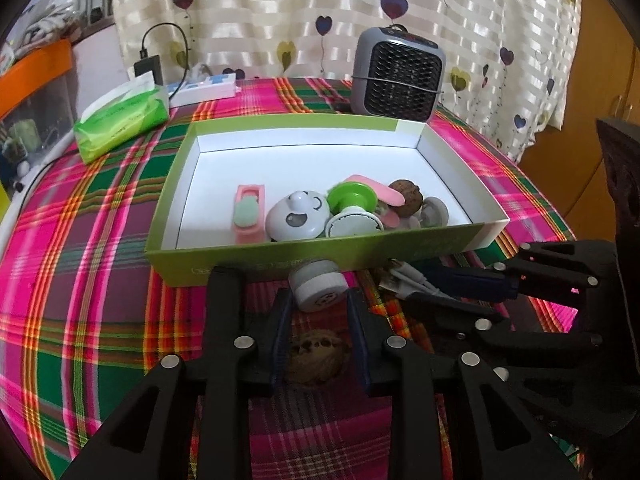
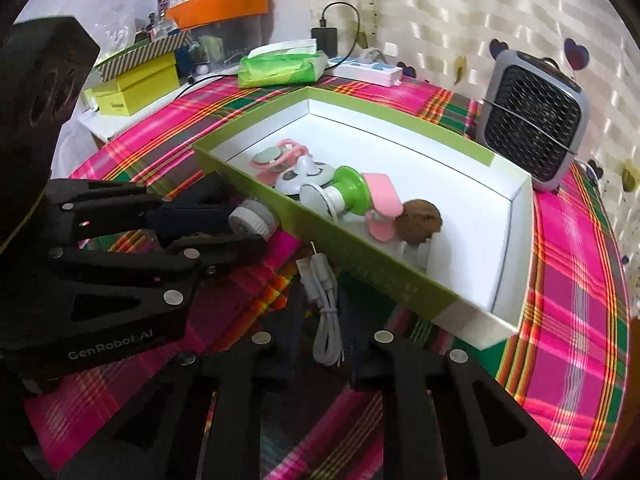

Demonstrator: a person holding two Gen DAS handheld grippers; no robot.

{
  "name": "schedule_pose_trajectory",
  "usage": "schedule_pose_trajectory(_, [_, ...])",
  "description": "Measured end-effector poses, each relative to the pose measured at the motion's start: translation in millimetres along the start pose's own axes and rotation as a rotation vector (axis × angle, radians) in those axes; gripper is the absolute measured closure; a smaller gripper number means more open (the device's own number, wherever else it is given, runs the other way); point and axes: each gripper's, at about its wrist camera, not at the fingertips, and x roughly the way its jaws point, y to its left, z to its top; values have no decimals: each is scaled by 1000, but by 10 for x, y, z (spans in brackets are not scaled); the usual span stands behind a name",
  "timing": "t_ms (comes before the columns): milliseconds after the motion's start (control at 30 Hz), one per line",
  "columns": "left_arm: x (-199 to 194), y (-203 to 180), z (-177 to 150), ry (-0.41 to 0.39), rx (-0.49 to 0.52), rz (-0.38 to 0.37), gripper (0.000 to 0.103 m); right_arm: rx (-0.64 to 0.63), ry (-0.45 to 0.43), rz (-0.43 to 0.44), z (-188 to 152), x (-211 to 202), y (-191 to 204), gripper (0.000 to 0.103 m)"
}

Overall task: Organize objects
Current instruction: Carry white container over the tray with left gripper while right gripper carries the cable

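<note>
The shallow green cardboard box with a white inside (image 1: 280, 254) already holds a cluster at its near wall: a pink clip with a mint pad (image 1: 250, 214), a white round toy with a face (image 1: 294, 216), a green-and-white stamp (image 1: 352, 208), a brown walnut (image 1: 407, 198); so much looks done. Left outside on the plaid tablecloth (image 1: 80, 280) are a small white round stamp (image 1: 318, 286) touching the box wall, a second wrinkled walnut (image 1: 316, 354), and a coiled white USB cable (image 2: 324, 304). The left gripper (image 1: 318, 308) stands apart, pads flanking the small stamp without pressing; the walnut lies further back between its fingers. The right gripper (image 2: 320, 344) is closed on the cable, ready, I judge, for lifting.
</note>
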Motion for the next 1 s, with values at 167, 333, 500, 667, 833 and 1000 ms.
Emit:
schedule_pose_trajectory(167, [-54, 29, -17, -22, -18, -19, 79, 38, -28, 10, -58, -108, -28, 85])
schedule_pose_trajectory(333, [-127, -30, -31, -45, 3, -25, 101, 69, -43, 8, -108, -176, -65, 85])
schedule_pose_trajectory(500, [-127, -35, -43, -44, 5, -28, 99, 77, -44, 14, -124, -194, -66, 85])
schedule_pose_trajectory(667, [-108, -72, -46, -40, 18, -37, 69, 85, -42, 19, -132, -193, -74, 85])
schedule_pose_trajectory(833, [-65, -158, 3, -28, 38, -22, 68, 97, -37, 15, -138, -188, -91, 85])
schedule_pose_trajectory(1000, [26, -220, 58, 3, 34, -15, 68, 107, -46, 10, -154, -218, -112, 85])
